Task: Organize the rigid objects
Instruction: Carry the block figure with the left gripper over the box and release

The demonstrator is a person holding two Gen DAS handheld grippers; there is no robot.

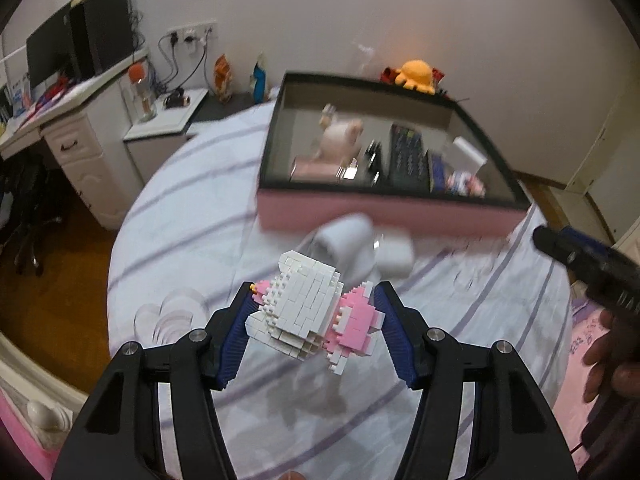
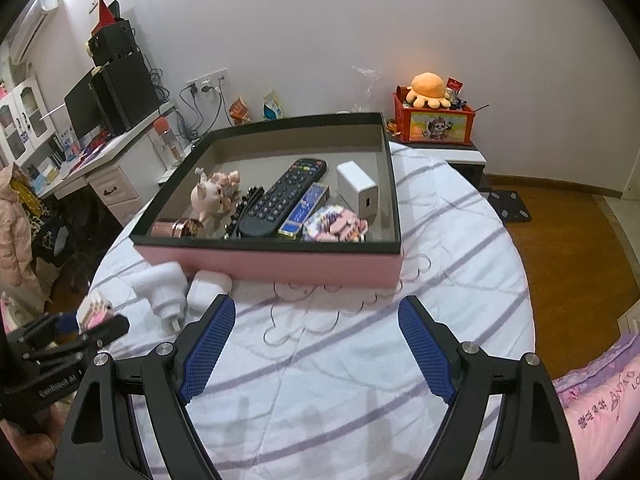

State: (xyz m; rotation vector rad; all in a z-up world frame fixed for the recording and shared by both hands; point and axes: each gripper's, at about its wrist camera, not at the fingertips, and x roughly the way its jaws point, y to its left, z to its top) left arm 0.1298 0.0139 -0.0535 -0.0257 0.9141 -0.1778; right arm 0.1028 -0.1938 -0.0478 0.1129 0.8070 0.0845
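Above the striped bedcover (image 1: 192,208), the left gripper (image 1: 316,312) is clamped on the brick figure (image 1: 312,312), probably to carry it to the pink box (image 1: 384,212), while the right gripper (image 2: 316,344) waits with its jaws apart and empty.

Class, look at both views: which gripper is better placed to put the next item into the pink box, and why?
Left. The left gripper already clamps the brick figure near the pink box; the right gripper is open and empty.

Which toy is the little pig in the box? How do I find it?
Find the big pink box with the black rim on the striped bed. At its left end, beside the black remote, stands the pig. It is the only pale pink animal figure there.
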